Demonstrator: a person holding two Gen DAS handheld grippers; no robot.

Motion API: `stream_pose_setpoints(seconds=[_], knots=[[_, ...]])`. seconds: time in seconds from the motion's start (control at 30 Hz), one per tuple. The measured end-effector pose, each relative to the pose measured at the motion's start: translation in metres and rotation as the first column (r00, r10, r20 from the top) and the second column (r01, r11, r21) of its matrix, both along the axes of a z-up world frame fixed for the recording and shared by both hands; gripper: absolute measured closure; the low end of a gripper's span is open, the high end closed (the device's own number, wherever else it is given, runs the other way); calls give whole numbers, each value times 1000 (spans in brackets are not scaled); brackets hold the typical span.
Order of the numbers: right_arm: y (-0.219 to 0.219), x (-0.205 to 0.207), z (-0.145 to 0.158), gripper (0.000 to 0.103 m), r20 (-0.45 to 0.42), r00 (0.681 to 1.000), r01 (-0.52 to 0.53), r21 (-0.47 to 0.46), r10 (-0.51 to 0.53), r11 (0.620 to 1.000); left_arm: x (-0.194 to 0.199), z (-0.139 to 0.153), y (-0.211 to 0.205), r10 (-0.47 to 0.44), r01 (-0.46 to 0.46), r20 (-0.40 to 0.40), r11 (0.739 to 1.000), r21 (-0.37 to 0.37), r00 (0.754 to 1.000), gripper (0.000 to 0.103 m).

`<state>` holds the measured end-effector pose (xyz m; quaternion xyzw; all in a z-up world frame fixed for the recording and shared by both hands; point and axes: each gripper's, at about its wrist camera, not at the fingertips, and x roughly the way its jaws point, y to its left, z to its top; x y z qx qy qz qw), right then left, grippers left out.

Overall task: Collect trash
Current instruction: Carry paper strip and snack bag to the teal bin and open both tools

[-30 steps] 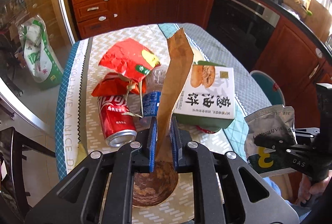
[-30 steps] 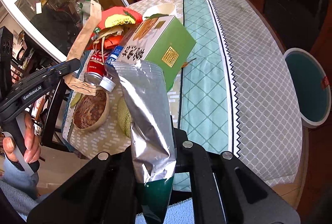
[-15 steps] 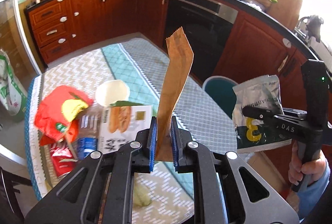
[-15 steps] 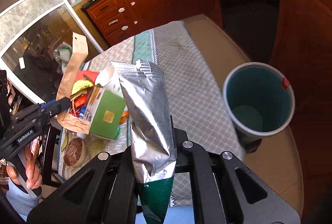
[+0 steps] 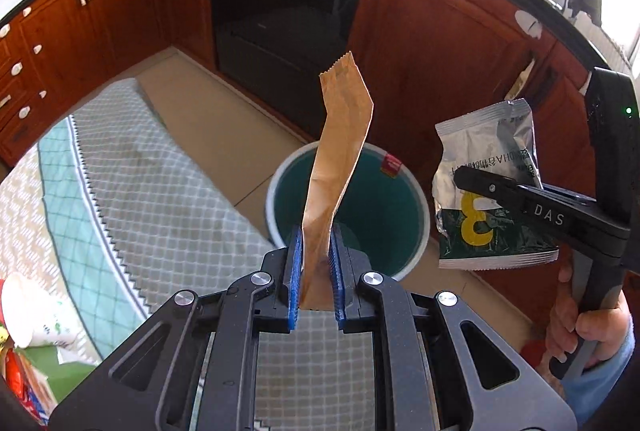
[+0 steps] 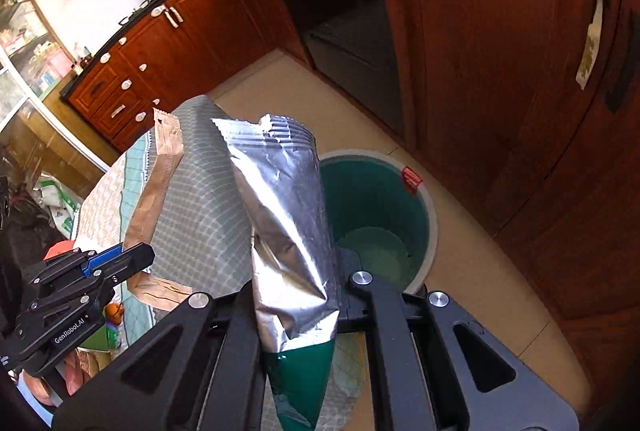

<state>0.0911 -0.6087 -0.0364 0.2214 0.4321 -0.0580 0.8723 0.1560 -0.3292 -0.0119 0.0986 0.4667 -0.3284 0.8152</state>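
Observation:
My left gripper is shut on a brown paper bag that stands up between its blue pads. It hangs over the table edge, in front of a teal bin on the floor. My right gripper is shut on a silver and green snack pouch, held just left of the bin. In the left wrist view the right gripper and its pouch are to the right of the bin. In the right wrist view the left gripper and the paper bag are at the left.
The table with a grey and teal checked cloth lies below and left. A white paper cup and red wrappers sit at its far left. Dark wooden cabinets and an oven stand behind the bin on the tiled floor.
Both grippers have swung right, away from the pile of trash on the table, toward the teal bin. Each still holds its item. The bin now sits right ahead of both.

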Motion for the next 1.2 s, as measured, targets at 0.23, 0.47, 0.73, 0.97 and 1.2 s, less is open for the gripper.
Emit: stream_pose_setpoints(seconds=[0.23,0.47,0.73,0.97,1.2], knots=[[-31,33,-35,98,-61,997,43,26,-41,999,25,-50,-58,-47,50,-98,998,30,994,88],[-39,67,-68,98,-131,991,47,45,-41,998,43,-97,-81,-62,77,-171,993,85,983,42],[-36,75,-84,98,-155,987,39,45,-32,998,44,-102,-85,-39,54,-143,993,103,989,15],[-32,82,-88,94,-163,987,18,49,-10,999,46,-84,-56,-15,24,-135,997,69,991,6],[-23,80,-77,13,-146,989,27,40,-21,999,42,-71,-47,12,-2,-142,998,67,990,4]])
